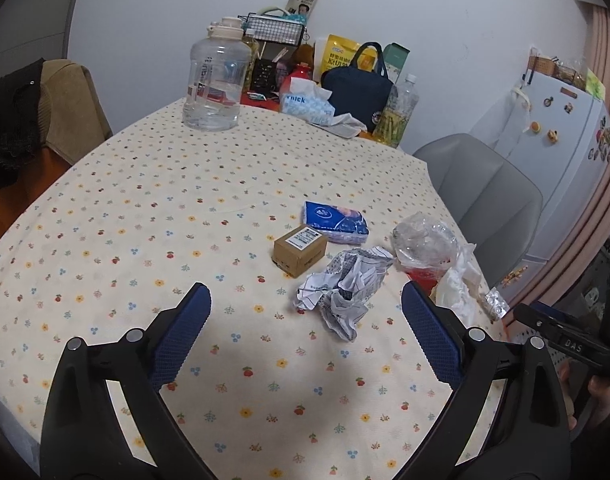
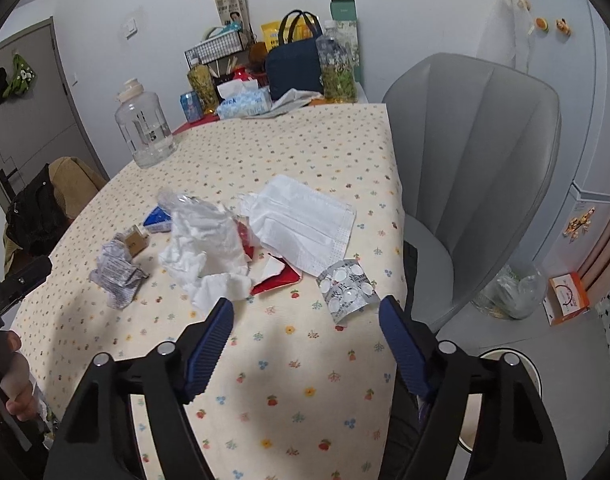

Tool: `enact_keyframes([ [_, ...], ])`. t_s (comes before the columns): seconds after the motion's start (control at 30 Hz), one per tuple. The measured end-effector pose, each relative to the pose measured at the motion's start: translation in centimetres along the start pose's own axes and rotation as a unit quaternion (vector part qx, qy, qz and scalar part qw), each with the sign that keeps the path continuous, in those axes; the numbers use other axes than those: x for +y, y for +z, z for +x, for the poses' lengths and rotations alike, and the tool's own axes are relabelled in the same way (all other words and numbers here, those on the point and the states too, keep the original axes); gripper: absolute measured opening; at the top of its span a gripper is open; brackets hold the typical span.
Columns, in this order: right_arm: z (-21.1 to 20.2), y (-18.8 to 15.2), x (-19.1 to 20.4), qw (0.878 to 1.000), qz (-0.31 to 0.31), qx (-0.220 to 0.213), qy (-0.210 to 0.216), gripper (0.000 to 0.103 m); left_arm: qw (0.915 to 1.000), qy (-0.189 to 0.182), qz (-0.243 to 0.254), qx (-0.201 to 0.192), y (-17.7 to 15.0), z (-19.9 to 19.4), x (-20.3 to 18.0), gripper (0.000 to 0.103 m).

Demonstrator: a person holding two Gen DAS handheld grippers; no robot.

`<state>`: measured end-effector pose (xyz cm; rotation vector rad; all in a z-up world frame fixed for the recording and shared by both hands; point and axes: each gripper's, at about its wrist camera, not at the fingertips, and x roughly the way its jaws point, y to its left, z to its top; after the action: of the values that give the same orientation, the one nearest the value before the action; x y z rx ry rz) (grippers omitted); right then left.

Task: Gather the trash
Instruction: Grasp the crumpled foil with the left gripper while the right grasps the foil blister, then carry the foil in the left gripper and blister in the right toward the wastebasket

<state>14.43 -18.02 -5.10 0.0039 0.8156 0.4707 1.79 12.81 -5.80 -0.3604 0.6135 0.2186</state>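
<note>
Between the left gripper's wide-spread blue pads lies only bare flowered tablecloth; the jaws are released, holding and touching nothing. Just ahead of it and slightly toward its right finger sits a crumpled printed paper, clear of both pads. Beyond the paper stand a small brown box and, behind that, a blue tissue pack. Past the right finger's tip are a clear plastic wrapper, a red scrap and white crumpled tissue, with a silver blister pack at the table's edge.

The right gripper hovers over the table's near corner, its jaws parted but not at their widest, nothing between the pads and nothing touched. The blister pack lies just ahead, a little inside the right finger's tip and apart from it. The crumpled tissue lies just ahead of the left finger's tip; whether it brushes the pad cannot be told. Farther ahead a flat white mask rests over red scraps, with the clear wrapper to the left. Well off to the left lie the printed paper, the box and the blue pack.

A grey chair stands to the right of this gripper, beside the table.
</note>
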Motion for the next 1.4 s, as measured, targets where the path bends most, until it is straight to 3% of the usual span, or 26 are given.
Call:
enact_keyframes([
  [0.27,4.0,0.7,-1.4,1.0,-0.001,0.027,-0.009,0.06,0.9997,-0.006,0.01,0.023,0.2,3.2,-1.0,0.092],
  [0.53,4.9,1.0,-1.5,0.999,-0.019,0.029,-0.021,0.046,0.9989,-0.009,0.023,0.04,0.6,6.1,-2.1,0.091],
  [0.67,5.7,0.7,-1.8,0.999,-0.019,0.042,-0.021,0.044,0.9982,-0.005,0.032,0.05,0.5,7.5,-2.7,0.089],
  [0.73,5.9,0.7,-1.9,0.999,-0.017,0.044,-0.021,0.041,0.9974,-0.003,0.034,0.063,0.3,8.1,-2.8,0.067],
  [0.8,5.9,0.6,-1.9,0.999,-0.018,0.045,-0.019,0.03,0.9972,-0.005,0.031,0.067,0.1,8.1,-2.7,0.057],
  [0.9,5.0,0.7,-1.7,0.999,-0.019,0.034,-0.012,0.027,0.9977,-0.01,0.031,0.06,0.3,7.1,-2.5,0.038],
  [1.0,3.8,0.7,-1.4,0.999,-0.023,0.021,-0.009,0.026,0.9981,-0.01,0.033,0.051,0.6,5.8,-2.5,0.026],
  [1.13,1.9,0.6,-1.1,1.0,-0.025,0.004,-0.005,0.026,0.9984,-0.015,0.039,0.038,0.9,4.3,-3.1,0.017],
  [1.4,-1.7,0.3,-1.7,1.0,-0.021,-0.021,-0.002,0.026,0.9978,-0.03,0.058,0.005,1.4,0.9,-5.0,0.015],
])
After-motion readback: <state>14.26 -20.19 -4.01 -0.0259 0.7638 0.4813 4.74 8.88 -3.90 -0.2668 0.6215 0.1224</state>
